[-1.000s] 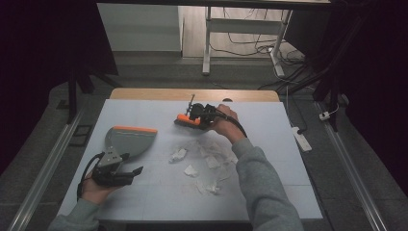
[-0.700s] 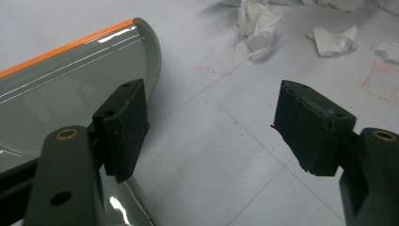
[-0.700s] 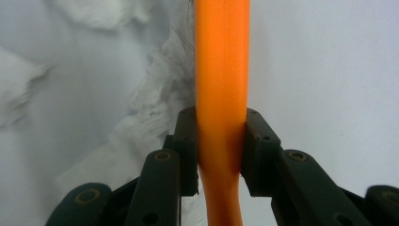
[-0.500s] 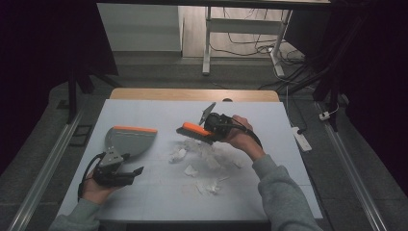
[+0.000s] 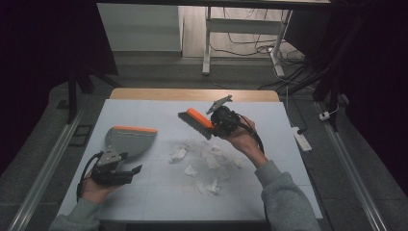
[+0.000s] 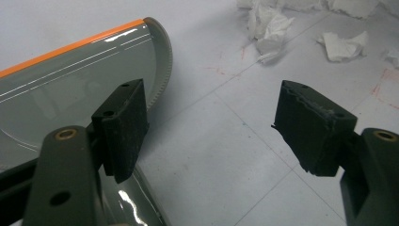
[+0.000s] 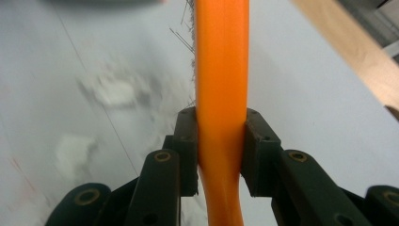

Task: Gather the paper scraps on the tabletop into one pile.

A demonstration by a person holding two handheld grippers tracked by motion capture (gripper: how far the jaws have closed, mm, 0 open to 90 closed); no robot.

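My right gripper (image 5: 217, 126) is shut on the orange handle of a hand brush (image 5: 197, 120) and holds it above the far middle of the table, bristles pointing down-left. In the right gripper view the orange handle (image 7: 221, 70) runs straight up between the closed pads (image 7: 187, 150). A grey dustpan (image 5: 128, 140) with an orange front lip lies on the table at the left. My left gripper (image 5: 131, 172) rests low just in front of the pan, jaws wide open. In the left gripper view its gripper (image 6: 221, 132) frames bare table, and the dustpan (image 6: 70, 84) lies under the left jaw.
Several crumpled white paper scraps (image 5: 207, 155) lie scattered over the middle of the white table top (image 5: 159, 202); some show in the left gripper view (image 6: 268, 28). A wooden strip (image 5: 192, 94) edges the far side. Floor rails and cables run beyond the table.
My right hand has lifted the brush and carried it to the right, toward the middle of the table. The left hand and the dustpan have stayed put.
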